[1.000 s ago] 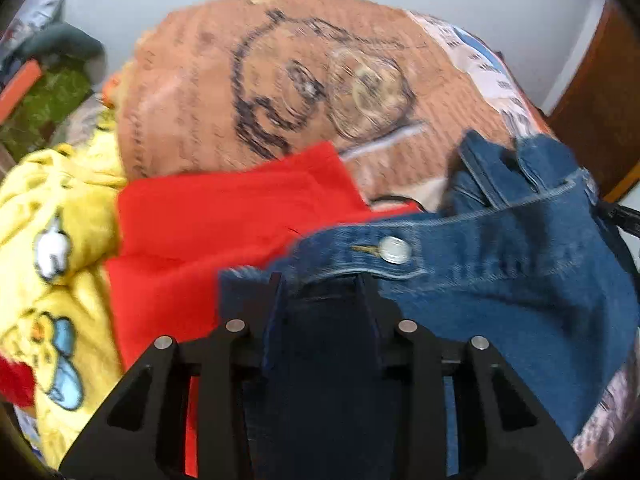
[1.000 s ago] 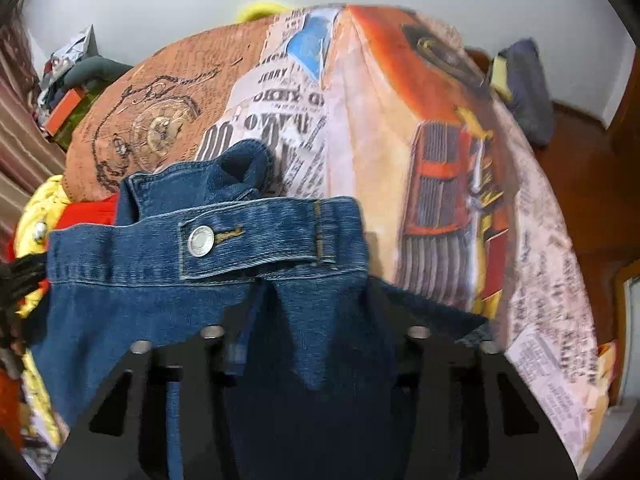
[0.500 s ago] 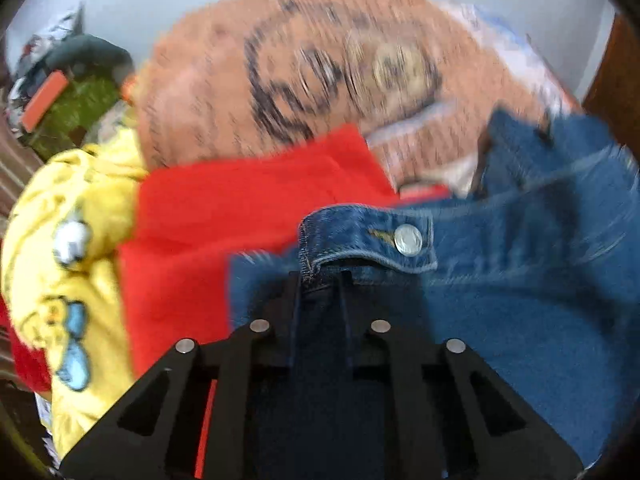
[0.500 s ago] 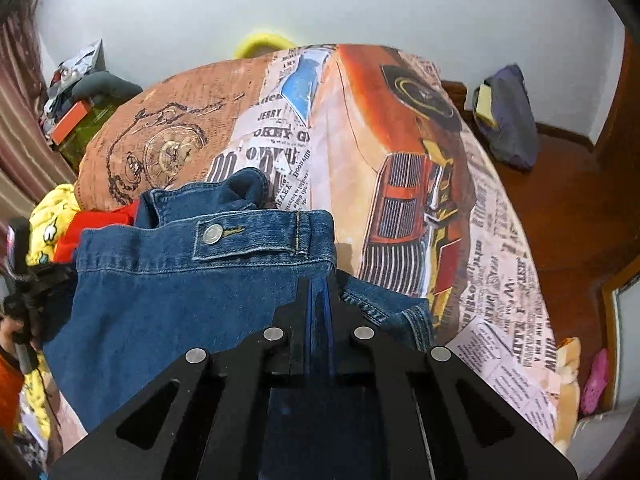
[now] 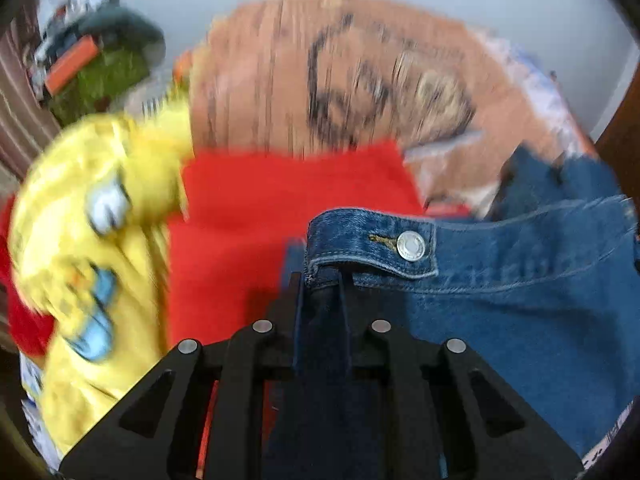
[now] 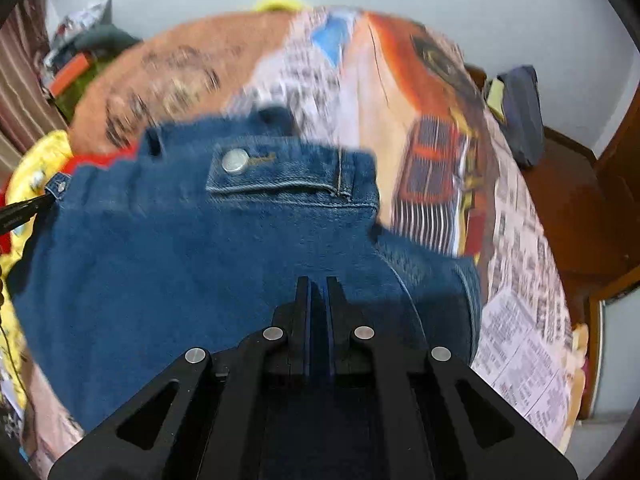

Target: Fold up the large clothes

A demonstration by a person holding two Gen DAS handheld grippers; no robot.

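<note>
A blue denim garment (image 5: pixel 520 312) with metal snap buttons is held stretched between both grippers above the bed. My left gripper (image 5: pixel 322 284) is shut on its left edge, just under a buttoned tab (image 5: pixel 372 240). My right gripper (image 6: pixel 318 286) is shut on the denim garment's (image 6: pixel 180 264) right edge, below another buttoned tab (image 6: pixel 280 172). The tip of the left gripper shows at the far left of the right wrist view (image 6: pixel 24 208). Both views are blurred by motion.
The bed (image 6: pixel 420 120) has a printed newspaper-and-car cover. A red garment (image 5: pixel 280 208) and a yellow cartoon-print garment (image 5: pixel 88 240) lie on its left. Clutter (image 5: pixel 92 64) sits by the wall at far left. A dark bag (image 6: pixel 520 112) lies on the wooden floor at right.
Both grippers closed from wide open onto the denim. The garment now hangs stretched between them, and both views shifted with the lift.
</note>
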